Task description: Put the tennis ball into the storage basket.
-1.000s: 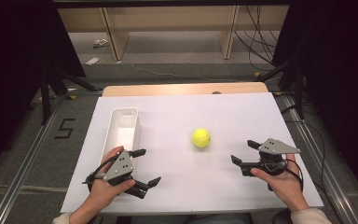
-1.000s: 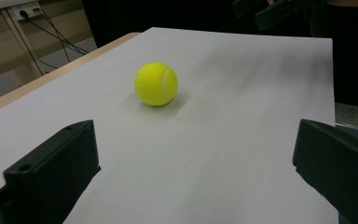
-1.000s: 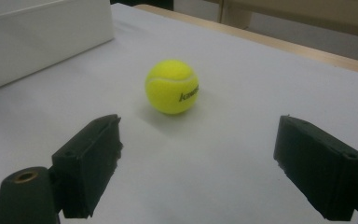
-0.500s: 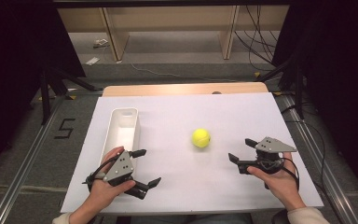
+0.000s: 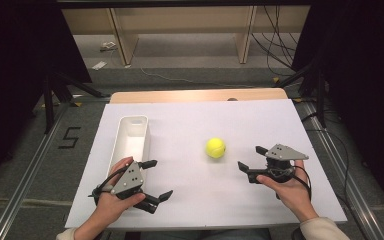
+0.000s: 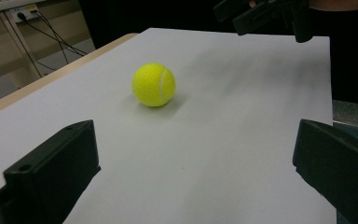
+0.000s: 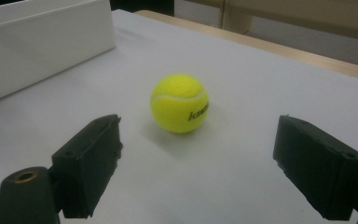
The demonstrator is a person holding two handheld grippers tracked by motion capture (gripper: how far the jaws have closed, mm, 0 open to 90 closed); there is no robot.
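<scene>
A: Right hand-held gripper [image 5: 252, 162] sits low over the white-covered desk [image 5: 190, 210], near the right edge, jaws spread apart with nothing between them. It points toward the fuzzy yellow tennis ball [image 5: 215, 148]. Confirm from the right gripper view?

B: Confirmed. Ball [image 7: 179, 103] lies on the desk sheet ahead of the two black jaws, centred between them but clear of both, no contact. Dark lettering shows on its side. Long white rectangular plastic bin [image 7: 42, 46] lies beyond it, at the upper left of that view.

A: Left hand-held gripper [image 5: 157, 179]?

B: Near the front left of the desk, just in front of the near end of the bin [image 5: 130, 137]. Jaws wide, empty. In the left gripper view the ball [image 6: 153, 84] rests farther off on the sheet, well apart from the jaws, and the right hand-held gripper [image 6: 261, 14] appears at the top edge

A: Ball position overall?

B: Roughly mid-desk, to the right of the bin and apart from it, near the right hand-held gripper's jaws, free-standing

A: Bin contents?

B: Looks empty from the high view; the bottom near its front end is hidden by the left hand [image 5: 112, 202]
</scene>
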